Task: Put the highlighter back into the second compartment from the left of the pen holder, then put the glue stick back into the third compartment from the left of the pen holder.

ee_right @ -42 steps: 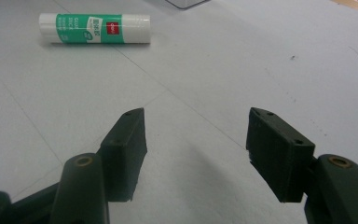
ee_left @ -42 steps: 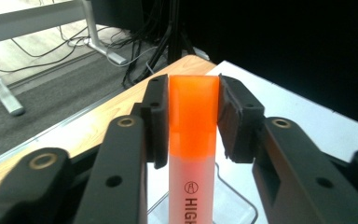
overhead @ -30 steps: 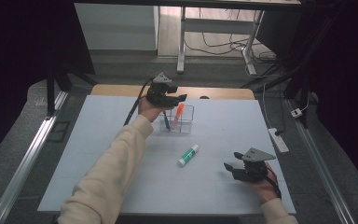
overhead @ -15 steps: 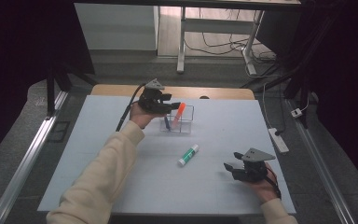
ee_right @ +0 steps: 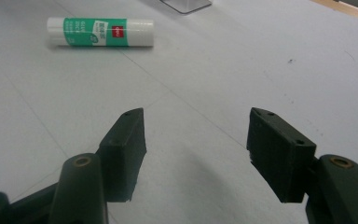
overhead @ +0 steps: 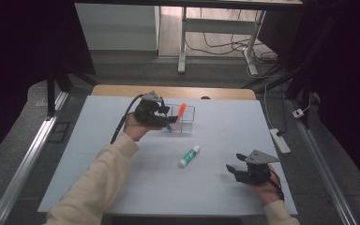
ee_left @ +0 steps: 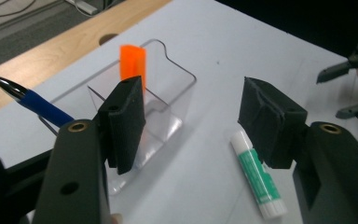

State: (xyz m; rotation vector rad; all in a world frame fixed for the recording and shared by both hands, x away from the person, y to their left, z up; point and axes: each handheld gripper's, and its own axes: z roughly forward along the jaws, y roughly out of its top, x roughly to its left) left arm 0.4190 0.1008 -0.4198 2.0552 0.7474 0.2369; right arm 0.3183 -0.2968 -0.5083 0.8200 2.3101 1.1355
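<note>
Glue stick [overhead: 189, 156] lies between clear holder [overhead: 182, 120] and right gripper [overhead: 237, 170].

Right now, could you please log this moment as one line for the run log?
left gripper: open, beside clear holder | right gripper: open, empty | glue stick: lying on table | orange marker, blue pen: in holder

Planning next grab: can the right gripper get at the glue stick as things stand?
Probably yes. The right gripper is open and empty, and the glue stick lies alone on bare table with nothing between them.
</note>
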